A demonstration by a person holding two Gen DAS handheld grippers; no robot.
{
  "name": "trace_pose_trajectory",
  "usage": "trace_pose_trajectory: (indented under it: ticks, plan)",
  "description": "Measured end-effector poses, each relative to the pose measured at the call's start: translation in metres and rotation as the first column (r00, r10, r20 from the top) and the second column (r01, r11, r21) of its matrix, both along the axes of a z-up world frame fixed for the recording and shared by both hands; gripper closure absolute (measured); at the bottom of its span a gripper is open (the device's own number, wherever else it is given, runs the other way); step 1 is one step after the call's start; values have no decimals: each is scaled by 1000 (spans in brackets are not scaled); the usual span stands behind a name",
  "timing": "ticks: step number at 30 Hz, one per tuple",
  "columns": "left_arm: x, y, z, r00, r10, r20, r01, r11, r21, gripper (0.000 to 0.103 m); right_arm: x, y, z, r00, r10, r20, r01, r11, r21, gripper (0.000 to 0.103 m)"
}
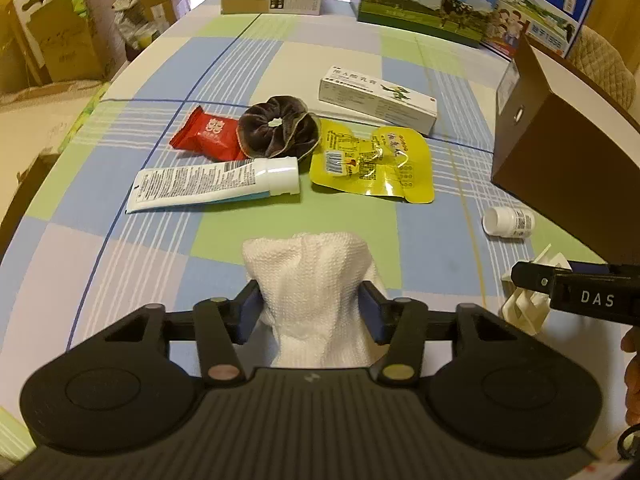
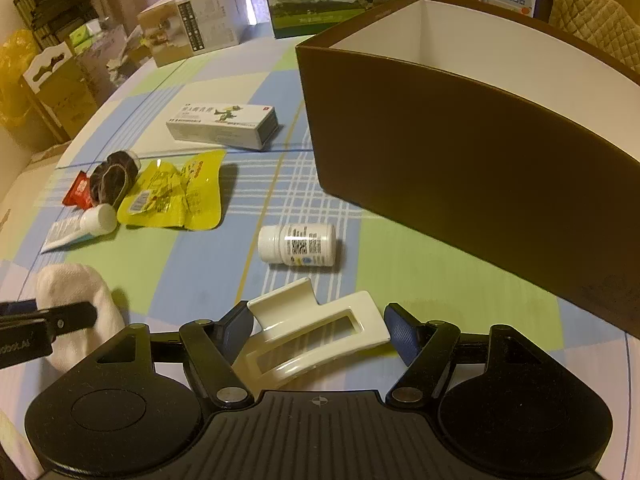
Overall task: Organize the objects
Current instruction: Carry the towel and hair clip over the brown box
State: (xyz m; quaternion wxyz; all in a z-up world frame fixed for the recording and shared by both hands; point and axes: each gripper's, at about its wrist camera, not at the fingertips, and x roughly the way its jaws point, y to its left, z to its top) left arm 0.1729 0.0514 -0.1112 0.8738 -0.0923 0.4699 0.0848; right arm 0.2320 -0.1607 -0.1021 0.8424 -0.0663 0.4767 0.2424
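Left gripper (image 1: pixel 310 312) with its pads against both flanks of a white cloth (image 1: pixel 310 276), which bulges between and beyond them; the narrow gap and the pinched fabric indicate a grasp, probably the start of a lift toward the brown box (image 2: pixel 460 168). The cloth's long axis runs along the fingers, toward 12 o'clock in the left view. Right gripper (image 2: pixel 318 334) with jaws wide apart, straddling a white hair clip (image 2: pixel 316 326) that lies on the checked tablecloth (image 2: pixel 192 280); the left pad sits at the clip's edge, the right pad just clear of it, so nothing is held yet. The clip's long axis runs from about 7 to 2 o'clock in the right view, its curled lip toward 11, so the jaws would close obliquely across it. The box stands open-topped at 1 to 3 o'clock of the right gripper, presumably the destination. Still loose on the table: pill bottle (image 2: pixel 297 245) on its side at 12 o'clock, cap pointing to 9; yellow pouch (image 2: pixel 180 196), tube (image 1: pixel 216 186), scrunchie (image 1: pixel 278 126), red packet (image 1: pixel 206 134) and carton (image 2: pixel 224 126) clustered at 10 to 11 o'clock.
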Motion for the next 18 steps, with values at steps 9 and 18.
trace_pose_trajectory:
  ticks: [9, 18]
  plan:
    - [-4, -8, 5, 999, -41, 3, 40, 999, 21, 66, -13, -5, 3, 1000, 26, -13, -27, 1000, -14, 34]
    - [-13, -25, 13, 995, -98, -10, 98, 995, 1, 68, -25, -21, 12, 999, 31, -14, -31, 1000, -5, 34]
